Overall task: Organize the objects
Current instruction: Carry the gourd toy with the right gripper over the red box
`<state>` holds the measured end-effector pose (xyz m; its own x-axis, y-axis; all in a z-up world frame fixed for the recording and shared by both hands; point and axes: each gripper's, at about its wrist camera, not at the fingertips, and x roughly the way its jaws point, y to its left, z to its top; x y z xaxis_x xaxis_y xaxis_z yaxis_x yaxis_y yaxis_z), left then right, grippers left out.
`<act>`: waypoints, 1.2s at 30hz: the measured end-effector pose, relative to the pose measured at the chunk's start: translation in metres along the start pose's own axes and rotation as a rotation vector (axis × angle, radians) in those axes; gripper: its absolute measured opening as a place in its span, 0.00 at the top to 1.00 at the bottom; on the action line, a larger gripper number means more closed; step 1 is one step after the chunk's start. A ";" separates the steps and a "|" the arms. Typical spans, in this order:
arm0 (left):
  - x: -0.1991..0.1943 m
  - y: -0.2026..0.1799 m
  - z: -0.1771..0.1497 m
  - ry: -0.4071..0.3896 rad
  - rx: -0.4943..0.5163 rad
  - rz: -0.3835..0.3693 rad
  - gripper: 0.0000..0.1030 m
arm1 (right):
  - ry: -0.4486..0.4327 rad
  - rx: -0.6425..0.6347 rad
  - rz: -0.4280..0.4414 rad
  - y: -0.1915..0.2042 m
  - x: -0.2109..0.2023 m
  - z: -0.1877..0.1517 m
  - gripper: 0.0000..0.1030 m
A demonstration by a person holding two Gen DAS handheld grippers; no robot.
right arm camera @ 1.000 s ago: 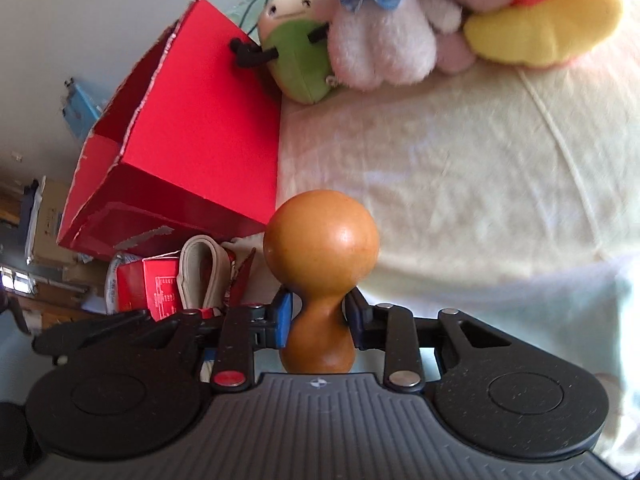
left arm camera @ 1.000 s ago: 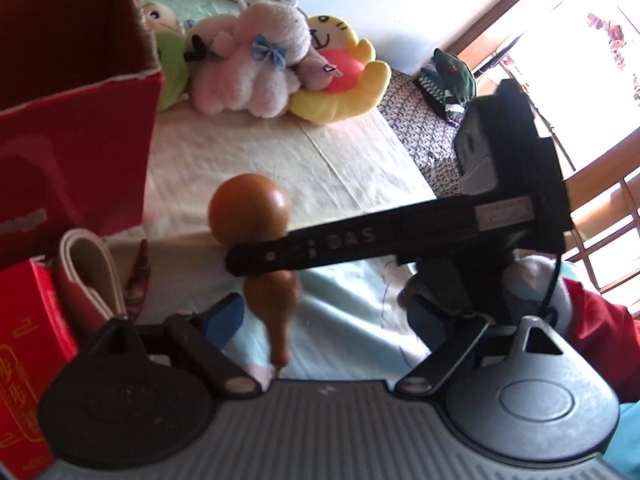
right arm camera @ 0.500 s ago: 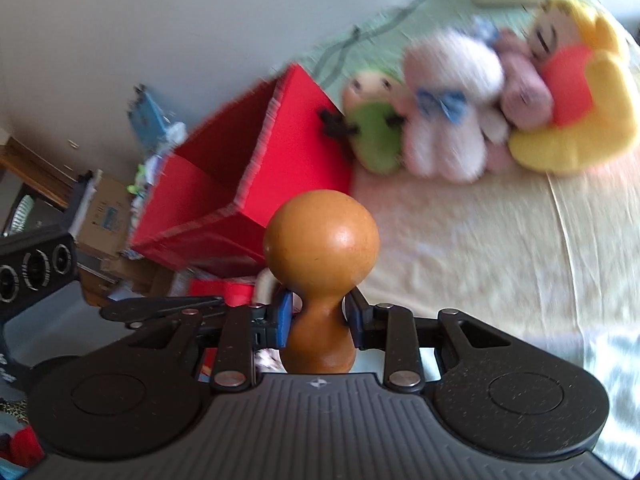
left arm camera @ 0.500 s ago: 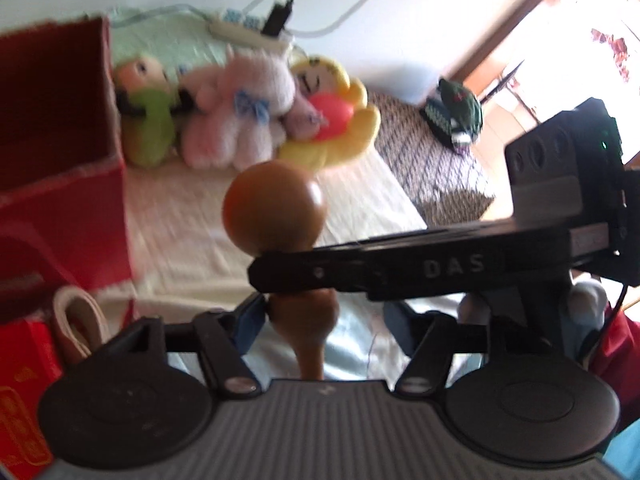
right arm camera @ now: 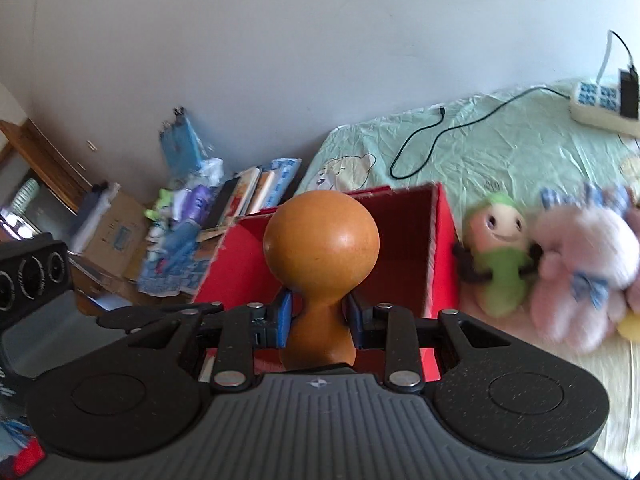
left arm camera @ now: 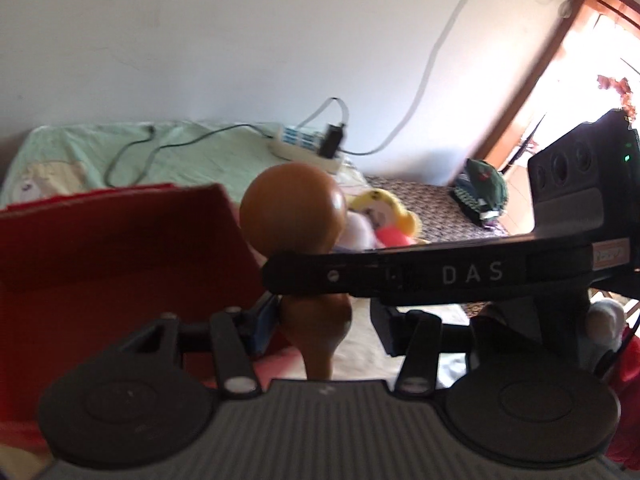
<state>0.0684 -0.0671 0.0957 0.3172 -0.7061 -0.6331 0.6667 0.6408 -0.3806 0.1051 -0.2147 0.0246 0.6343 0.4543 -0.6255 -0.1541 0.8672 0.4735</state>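
Right fingers [right arm camera: 285, 316] clamped gourd [right arm camera: 320, 248] neck, above red box [right arm camera: 442, 264] rim. Left gripper [left arm camera: 320, 320] jaws just closing around gourd bottom; contact unclear. One gourd, one box, three plush toys [right arm camera: 500, 264].

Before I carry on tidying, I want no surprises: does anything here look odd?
Yes: a power strip with a plugged-in charger lies on the bed sheet, its cable trailing loose across the fabric. The gourd is gripped squarely in the right gripper.
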 end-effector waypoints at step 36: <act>0.046 0.133 -0.030 0.205 0.021 0.239 0.37 | 0.336 -0.194 -0.436 0.012 0.138 0.002 0.68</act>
<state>0.1517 -0.0055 -0.0040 0.3252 -0.4595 -0.8265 0.6040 0.7734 -0.1923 0.1921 -0.1422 -0.0548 0.3996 0.0593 -0.9148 -0.0886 0.9957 0.0258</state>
